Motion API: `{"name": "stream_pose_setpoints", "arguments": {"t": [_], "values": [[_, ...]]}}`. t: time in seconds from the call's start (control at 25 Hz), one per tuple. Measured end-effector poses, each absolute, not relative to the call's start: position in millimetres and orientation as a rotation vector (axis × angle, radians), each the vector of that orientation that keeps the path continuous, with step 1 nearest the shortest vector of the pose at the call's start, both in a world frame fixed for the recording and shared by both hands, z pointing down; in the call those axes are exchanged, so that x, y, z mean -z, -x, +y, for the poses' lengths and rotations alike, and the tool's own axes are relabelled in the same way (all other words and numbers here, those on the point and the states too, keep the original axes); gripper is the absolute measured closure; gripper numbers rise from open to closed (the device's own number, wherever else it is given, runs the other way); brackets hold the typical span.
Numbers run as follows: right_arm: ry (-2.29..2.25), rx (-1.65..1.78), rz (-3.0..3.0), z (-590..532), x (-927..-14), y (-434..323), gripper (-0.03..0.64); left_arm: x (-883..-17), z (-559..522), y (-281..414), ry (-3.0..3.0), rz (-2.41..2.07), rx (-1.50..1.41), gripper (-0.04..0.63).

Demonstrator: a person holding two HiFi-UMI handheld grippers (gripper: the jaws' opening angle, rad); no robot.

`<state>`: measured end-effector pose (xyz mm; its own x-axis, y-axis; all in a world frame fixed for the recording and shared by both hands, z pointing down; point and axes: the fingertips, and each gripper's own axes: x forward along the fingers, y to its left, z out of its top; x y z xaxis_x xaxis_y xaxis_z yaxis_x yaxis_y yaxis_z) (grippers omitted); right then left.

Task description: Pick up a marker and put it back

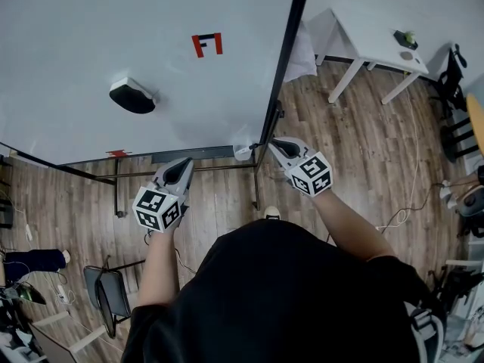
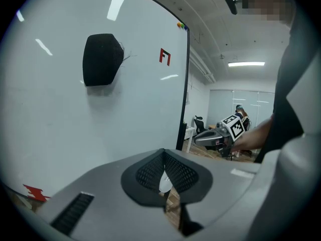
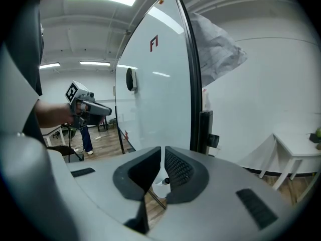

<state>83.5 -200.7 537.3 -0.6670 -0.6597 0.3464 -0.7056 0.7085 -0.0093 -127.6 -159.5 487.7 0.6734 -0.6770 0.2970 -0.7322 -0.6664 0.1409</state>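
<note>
The left gripper (image 2: 164,155) and the right gripper (image 3: 163,154) both have jaws closed on nothing, because the marker (image 3: 163,183) sits in the white cup (image 1: 243,152) at the whiteboard's (image 1: 136,44) corner, near the right one.

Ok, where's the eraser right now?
Head view, left side: the eraser is stuck on the whiteboard, lower left of the red mark and above the left gripper.

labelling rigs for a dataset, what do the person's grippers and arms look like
Both the left gripper and right gripper are light grey plastic, with black mesh-textured pads on the tongs and a white cube of black square markers. The person wears a black short-sleeved top.
</note>
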Motion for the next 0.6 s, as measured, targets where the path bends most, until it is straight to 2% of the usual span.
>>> {"name": "stream_pose_setpoints", "arguments": {"t": [0.6], "values": [[-1.036, -0.224, -2.615, -195.6, -535.9, -79.2, 0.612, -485.9, -160.3, 130.2, -2.642, -1.135, -0.331, 0.584]]}}
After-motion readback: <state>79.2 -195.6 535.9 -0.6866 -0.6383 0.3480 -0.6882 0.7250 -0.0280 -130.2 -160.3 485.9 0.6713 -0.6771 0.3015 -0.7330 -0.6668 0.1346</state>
